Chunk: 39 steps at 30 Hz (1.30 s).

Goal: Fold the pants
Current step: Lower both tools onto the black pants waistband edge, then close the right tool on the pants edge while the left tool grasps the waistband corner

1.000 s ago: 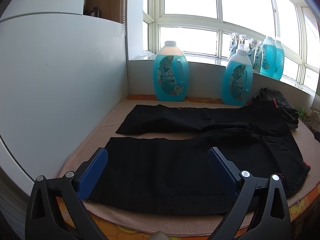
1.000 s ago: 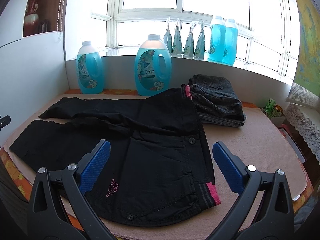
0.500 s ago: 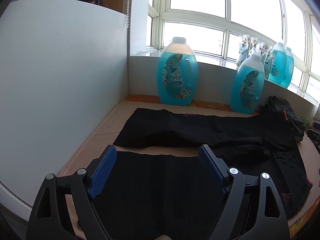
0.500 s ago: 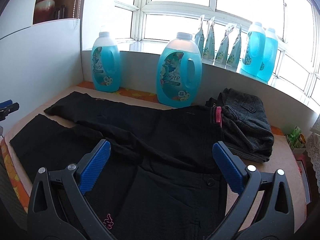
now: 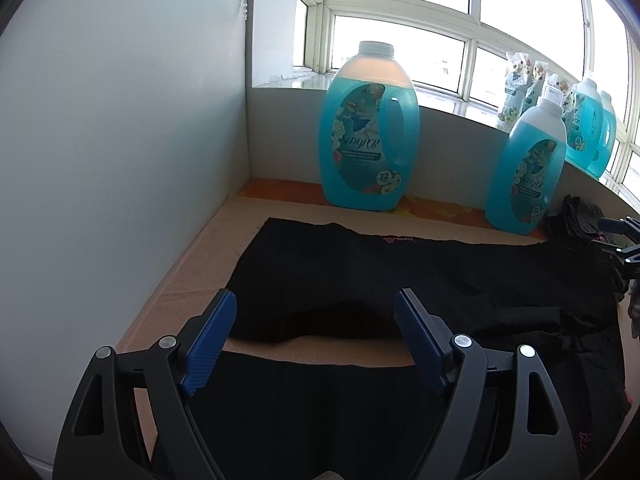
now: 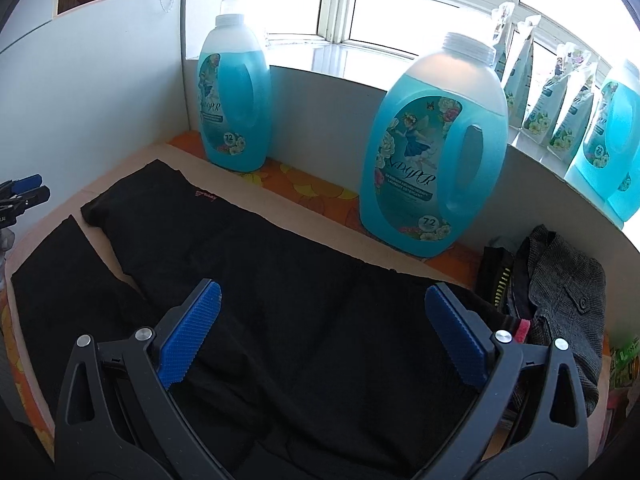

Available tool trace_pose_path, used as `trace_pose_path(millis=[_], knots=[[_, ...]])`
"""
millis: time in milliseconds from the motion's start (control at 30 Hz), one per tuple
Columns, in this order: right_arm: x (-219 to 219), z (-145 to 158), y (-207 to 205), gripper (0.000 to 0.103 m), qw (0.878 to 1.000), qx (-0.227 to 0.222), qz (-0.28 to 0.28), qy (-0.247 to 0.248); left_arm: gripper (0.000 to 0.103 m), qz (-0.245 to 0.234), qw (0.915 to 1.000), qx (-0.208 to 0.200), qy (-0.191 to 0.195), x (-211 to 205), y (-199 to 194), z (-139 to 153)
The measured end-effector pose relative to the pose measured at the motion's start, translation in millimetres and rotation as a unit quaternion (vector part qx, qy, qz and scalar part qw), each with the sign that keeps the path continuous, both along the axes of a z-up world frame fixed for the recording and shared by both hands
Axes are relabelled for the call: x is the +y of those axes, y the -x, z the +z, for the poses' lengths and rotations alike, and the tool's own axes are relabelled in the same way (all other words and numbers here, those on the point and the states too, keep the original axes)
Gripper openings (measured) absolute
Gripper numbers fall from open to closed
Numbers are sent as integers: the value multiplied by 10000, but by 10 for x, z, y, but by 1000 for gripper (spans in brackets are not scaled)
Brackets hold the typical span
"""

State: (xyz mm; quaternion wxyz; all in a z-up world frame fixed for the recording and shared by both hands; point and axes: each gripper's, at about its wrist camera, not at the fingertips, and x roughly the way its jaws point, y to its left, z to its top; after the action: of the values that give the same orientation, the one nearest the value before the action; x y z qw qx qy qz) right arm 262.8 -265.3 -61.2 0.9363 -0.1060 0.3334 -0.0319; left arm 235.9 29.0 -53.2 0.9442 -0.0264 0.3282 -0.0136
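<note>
Pants (image 5: 400,280), black, lie flat on the beige table cover (image 5: 224,240), long axis running 9 to 3 o'clock, leg hems toward 9; their near edge is cut off. Left gripper (image 5: 316,322) and right gripper (image 6: 320,312) hover above them, jaws spread, empty. Only the right view shows grey folded clothes (image 6: 560,304) at 3 o'clock

Beige table (image 5: 192,264), orange floral strip along the far edge. Black pants (image 5: 400,264) spread flat across it, legs toward 9 o'clock, a bare gap between them. Two blue detergent jugs standing at 12 o'clock: one (image 6: 234,92) toward the left corner, one (image 6: 436,152) further right. Grey folded garment (image 6: 560,304) at 3 o'clock, beside the waistband.
</note>
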Motion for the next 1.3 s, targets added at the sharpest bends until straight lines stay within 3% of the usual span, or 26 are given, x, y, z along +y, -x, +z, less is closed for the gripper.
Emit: trace_pose_path(millis=[233,433,900,1067,1133,1233,1300], knots=[[-199,-427,-836,103,9962,841,216,-96,76,6,9992,367,-136,-73,-353,-201],[-274,-691,-1232,103,9900,1348,419,-42,76,-3,9979,589,-254,-144,-574,-343],[-419,-1005,-1591,103,9819,1821,530,-24,75,-32,9941,1051,-268,-176,-901,-561],[-480,-1047,-1581,101,9804,1830,559,-474,70,-61,9920,1237,-249,-167,-1008,-658],[-445,-1032,-1542,94,9811,1776,615,-464,70,-50,9920,1234,-244,-166,-1029,-660],[-377,-984,-1476,71,9822,1721,652,-378,70,-53,9922,1230,-206,-171,-1072,-633],[-340,-950,-1426,43,9824,1722,638,-346,70,-54,9919,1256,-155,-172,-1098,-608]])
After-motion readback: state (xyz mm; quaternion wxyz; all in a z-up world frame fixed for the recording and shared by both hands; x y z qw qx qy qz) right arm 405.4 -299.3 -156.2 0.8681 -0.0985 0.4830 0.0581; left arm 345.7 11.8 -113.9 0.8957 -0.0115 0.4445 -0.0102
